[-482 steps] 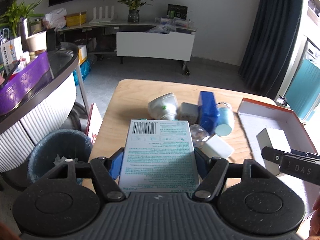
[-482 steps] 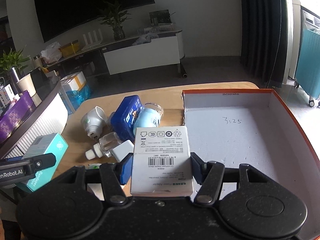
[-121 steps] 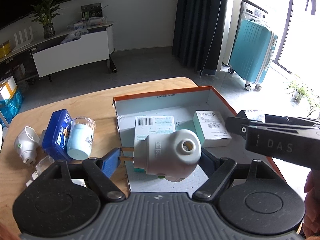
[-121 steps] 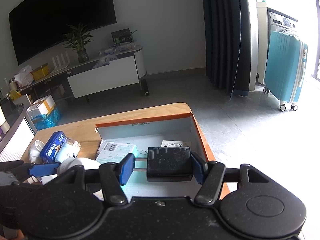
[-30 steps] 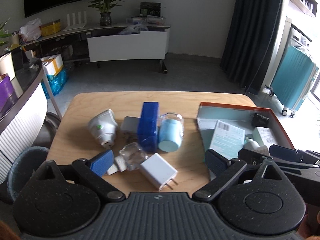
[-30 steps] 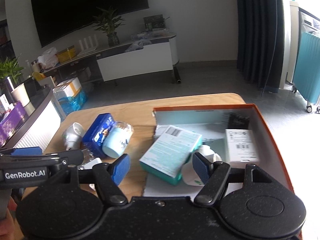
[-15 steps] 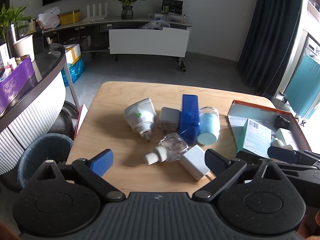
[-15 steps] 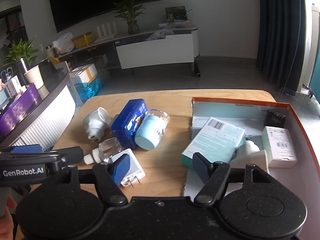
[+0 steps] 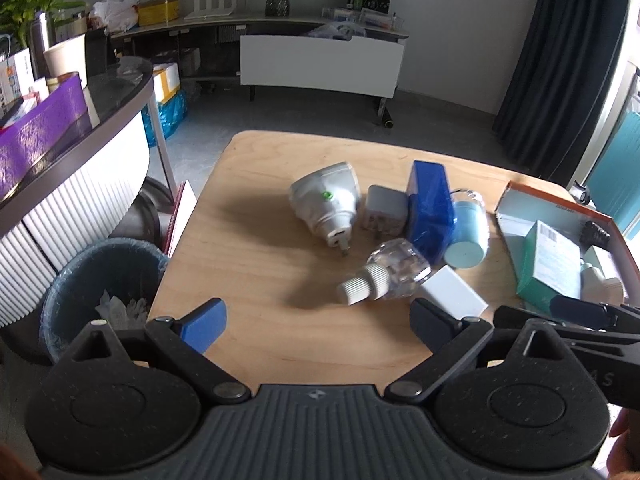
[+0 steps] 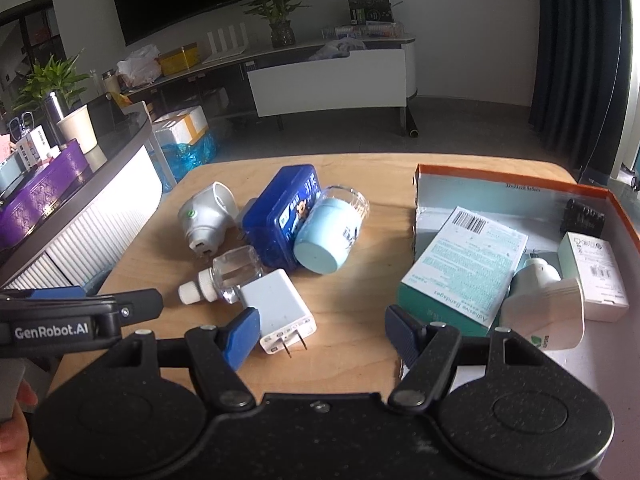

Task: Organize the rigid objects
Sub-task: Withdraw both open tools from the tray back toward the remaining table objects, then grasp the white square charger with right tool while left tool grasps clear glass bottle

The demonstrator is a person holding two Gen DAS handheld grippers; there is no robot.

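Note:
On the wooden table (image 9: 256, 272) lie a white plug-in device (image 9: 326, 204), a small white adapter (image 9: 386, 210), a blue tin (image 9: 430, 210), a light blue cup (image 9: 466, 236), a clear bottle (image 9: 390, 274) and a white charger (image 10: 278, 312). The orange-rimmed box (image 10: 516, 190) holds a teal carton (image 10: 466, 266), a white box (image 10: 596, 276), a white plug device (image 10: 546, 306) and a black part (image 10: 582, 216). My left gripper (image 9: 316, 316) is open and empty over the table's near side. My right gripper (image 10: 322, 330) is open and empty, just behind the charger.
A bin (image 9: 104, 280) stands left of the table beside a curved white counter (image 9: 76, 184) with a purple box (image 9: 40, 132). A TV shelf (image 9: 320, 60) and dark curtains (image 9: 572, 60) are behind. The box sits at the table's right edge.
Both grippers have swung left and come nearer the loose pile on the table. The box has shifted toward the right of both views. Both stay open and empty.

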